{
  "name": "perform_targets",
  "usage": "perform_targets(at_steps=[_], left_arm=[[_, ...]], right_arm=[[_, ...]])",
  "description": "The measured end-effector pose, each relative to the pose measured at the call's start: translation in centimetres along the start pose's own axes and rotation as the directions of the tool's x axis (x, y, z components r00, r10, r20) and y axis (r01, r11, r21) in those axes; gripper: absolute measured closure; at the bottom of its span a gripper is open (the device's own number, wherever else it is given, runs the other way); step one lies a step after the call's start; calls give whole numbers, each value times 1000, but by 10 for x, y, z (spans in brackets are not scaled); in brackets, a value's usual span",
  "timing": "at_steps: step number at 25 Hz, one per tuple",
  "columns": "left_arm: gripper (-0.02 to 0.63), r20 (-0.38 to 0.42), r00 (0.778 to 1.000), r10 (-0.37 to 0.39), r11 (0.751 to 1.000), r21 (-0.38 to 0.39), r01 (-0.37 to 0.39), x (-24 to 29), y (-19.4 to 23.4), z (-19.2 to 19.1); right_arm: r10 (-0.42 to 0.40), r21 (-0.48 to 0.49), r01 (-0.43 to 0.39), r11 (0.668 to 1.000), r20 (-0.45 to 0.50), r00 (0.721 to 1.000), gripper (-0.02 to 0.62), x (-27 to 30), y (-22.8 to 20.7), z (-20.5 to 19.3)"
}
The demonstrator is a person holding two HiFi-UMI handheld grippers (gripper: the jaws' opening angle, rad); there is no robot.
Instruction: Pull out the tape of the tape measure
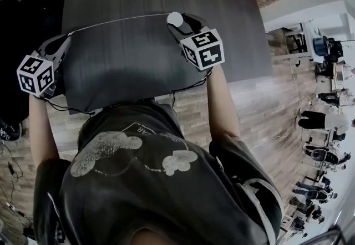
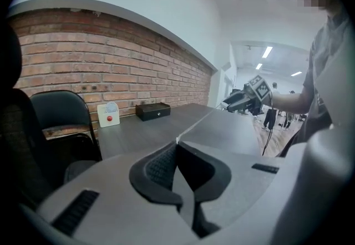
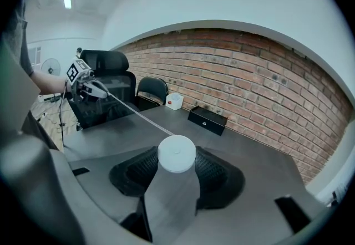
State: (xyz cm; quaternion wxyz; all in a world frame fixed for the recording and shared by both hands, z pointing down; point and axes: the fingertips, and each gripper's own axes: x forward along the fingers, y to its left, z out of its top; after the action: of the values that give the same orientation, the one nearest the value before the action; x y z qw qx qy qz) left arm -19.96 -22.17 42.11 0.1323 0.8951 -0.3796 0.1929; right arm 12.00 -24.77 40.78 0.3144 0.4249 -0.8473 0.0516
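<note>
Head view: left gripper (image 1: 62, 40) pinches the taut tape (image 1: 119, 20); right gripper (image 1: 182, 23) clamps the white tape measure (image 1: 175, 18) over the worktop (image 1: 155, 72).

The tape (image 1: 119, 20) ends hidden inside the left gripper (image 2: 176, 147), its markings too small to read.

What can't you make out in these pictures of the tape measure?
Tape markings: too thin to read, every view.
Tape's end: hidden inside the shut left gripper jaws, left gripper view.
Tape measure lower body: covered by the right gripper jaws, right gripper view.
Black box label: too small, right gripper view.
</note>
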Motion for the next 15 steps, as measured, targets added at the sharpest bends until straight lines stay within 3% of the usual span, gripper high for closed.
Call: perform_targets(at_steps=[15], left_arm=[[597, -30, 1000, -6, 1000, 17, 6, 57, -22, 9]], right_arm=[[101, -64, -100, 993, 6, 995, 365, 26, -16, 4]])
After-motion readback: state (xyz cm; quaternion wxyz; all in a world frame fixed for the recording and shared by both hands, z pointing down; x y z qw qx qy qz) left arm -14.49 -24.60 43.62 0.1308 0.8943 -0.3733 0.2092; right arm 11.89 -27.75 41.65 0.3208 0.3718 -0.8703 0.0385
